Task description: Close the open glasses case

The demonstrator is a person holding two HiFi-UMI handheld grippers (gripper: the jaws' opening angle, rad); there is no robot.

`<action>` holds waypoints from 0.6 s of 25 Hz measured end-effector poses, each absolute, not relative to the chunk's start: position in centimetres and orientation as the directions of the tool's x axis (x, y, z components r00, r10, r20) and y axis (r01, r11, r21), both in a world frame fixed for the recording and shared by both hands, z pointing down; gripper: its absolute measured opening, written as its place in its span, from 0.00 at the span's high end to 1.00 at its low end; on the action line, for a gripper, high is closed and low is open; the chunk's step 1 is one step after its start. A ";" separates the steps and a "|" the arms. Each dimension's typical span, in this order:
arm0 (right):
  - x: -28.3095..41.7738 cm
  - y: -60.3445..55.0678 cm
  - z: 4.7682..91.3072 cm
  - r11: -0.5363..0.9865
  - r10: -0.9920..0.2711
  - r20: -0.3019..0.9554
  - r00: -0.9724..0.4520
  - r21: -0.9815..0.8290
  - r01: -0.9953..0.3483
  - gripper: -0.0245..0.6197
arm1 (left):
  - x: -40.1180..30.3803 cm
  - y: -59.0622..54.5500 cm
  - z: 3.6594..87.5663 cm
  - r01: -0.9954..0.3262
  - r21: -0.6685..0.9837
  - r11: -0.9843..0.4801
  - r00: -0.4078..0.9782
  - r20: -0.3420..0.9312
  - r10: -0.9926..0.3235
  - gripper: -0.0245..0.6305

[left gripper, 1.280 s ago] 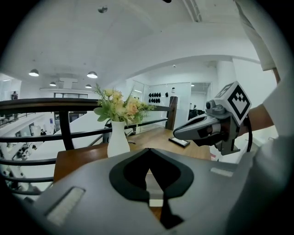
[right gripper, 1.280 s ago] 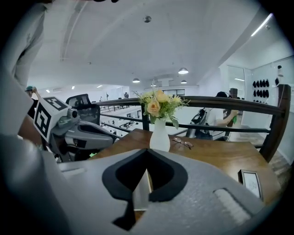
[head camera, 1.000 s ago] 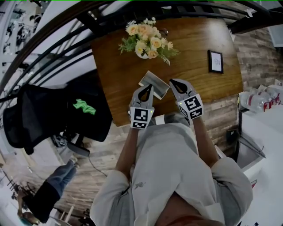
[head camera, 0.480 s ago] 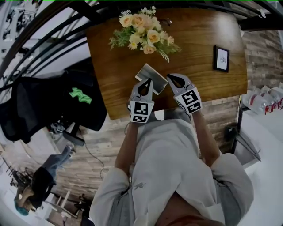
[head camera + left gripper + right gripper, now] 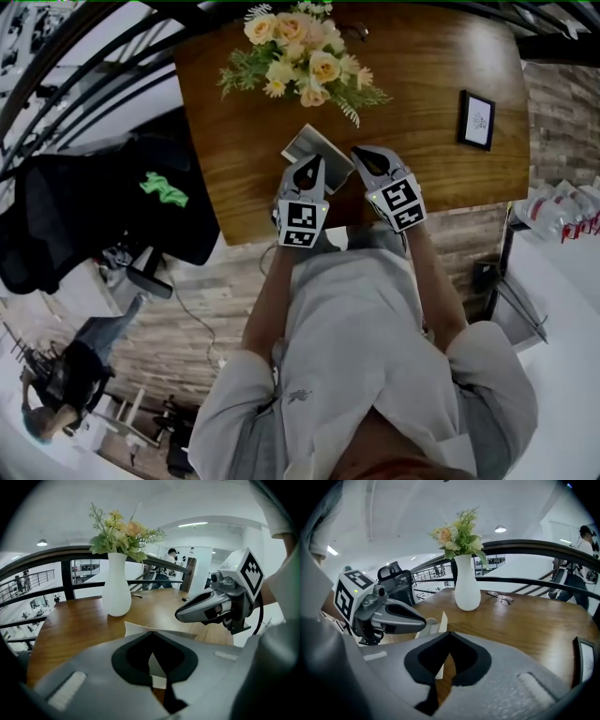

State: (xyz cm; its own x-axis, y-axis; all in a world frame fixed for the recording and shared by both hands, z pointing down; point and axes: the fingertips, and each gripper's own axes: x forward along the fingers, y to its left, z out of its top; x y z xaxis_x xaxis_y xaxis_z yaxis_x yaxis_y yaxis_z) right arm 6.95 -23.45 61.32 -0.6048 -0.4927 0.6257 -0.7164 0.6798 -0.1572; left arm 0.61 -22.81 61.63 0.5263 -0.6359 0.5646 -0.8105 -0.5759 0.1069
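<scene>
A: Head view – where's the glasses case (image 5: 310, 143)?
B: On wooden table (image 5: 427, 169), near front edge, lid up, betw. both grippers. At its near-left side is the left gripper (image 5: 315, 159), at its right side the right gripper (image 5: 357, 154).
A: Jaws?
B: Both pairs pressed together at tips, nothing betw. them. Case sits just beyond tips; touching or not, can't tell. Behind it stands the flower vase (image 5: 116, 585).

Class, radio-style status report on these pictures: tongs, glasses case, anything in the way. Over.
Left tongs shut, right tongs shut, both close to glasses case. Case open, lid up. Vase behind, apart from it.
</scene>
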 end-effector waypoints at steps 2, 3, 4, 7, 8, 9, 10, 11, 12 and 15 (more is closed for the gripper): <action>6.9 -23.5 61.8 0.681 -0.484 0.634 -0.603 -0.160 -0.714 0.96 | 0.8 -22.8 62.3 -0.811 0.111 -0.575 0.523 0.578 -0.626 0.93; 6.9 -23.5 62.1 0.682 -0.481 0.637 -0.602 -0.161 -0.714 0.96 | 1.0 -22.8 62.6 -0.811 0.113 -0.574 0.521 0.587 -0.620 0.93; 6.9 -23.5 62.3 0.682 -0.478 0.640 -0.602 -0.162 -0.714 0.96 | 1.1 -22.8 63.0 -0.811 0.116 -0.573 0.519 0.595 -0.614 0.93; 6.7 -23.6 62.8 0.682 -0.475 0.642 -0.602 -0.165 -0.713 0.96 | 1.5 -22.8 63.7 -0.811 0.126 -0.571 0.517 0.612 -0.599 0.93; 6.7 -23.5 63.1 0.681 -0.472 0.645 -0.601 -0.166 -0.713 0.96 | 1.6 -22.8 63.9 -0.811 0.129 -0.571 0.518 0.614 -0.596 0.93; 6.7 -23.5 63.3 0.680 -0.468 0.651 -0.598 -0.167 -0.714 0.96 | 1.7 -22.8 64.1 -0.810 0.131 -0.572 0.519 0.615 -0.594 0.93; 6.7 -23.4 63.5 0.678 -0.465 0.656 -0.594 -0.168 -0.716 0.96 | 1.9 -22.9 64.2 -0.808 0.133 -0.573 0.521 0.615 -0.592 0.93; 6.7 -23.4 63.6 0.677 -0.463 0.660 -0.592 -0.168 -0.717 0.96 | 2.0 -22.9 64.3 -0.807 0.135 -0.575 0.522 0.616 -0.589 0.93; 6.7 -23.4 63.7 0.676 -0.462 0.662 -0.590 -0.169 -0.718 0.96 | 2.1 -22.9 64.4 -0.806 0.135 -0.577 0.523 0.618 -0.587 0.93; 6.7 -23.3 64.0 0.673 -0.463 0.661 -0.590 -0.171 -0.720 0.96 | 2.4 -22.8 64.7 -0.801 0.133 -0.584 0.526 0.622 -0.580 0.93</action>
State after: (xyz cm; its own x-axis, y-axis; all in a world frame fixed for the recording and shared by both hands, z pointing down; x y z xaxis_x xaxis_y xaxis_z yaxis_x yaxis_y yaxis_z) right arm 6.67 -23.33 64.03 -0.5899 -0.4634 0.6613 -0.7200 0.6725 -0.1711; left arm 2.39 -22.85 64.69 0.5260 -0.5802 0.6218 -0.8009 -0.5840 0.1326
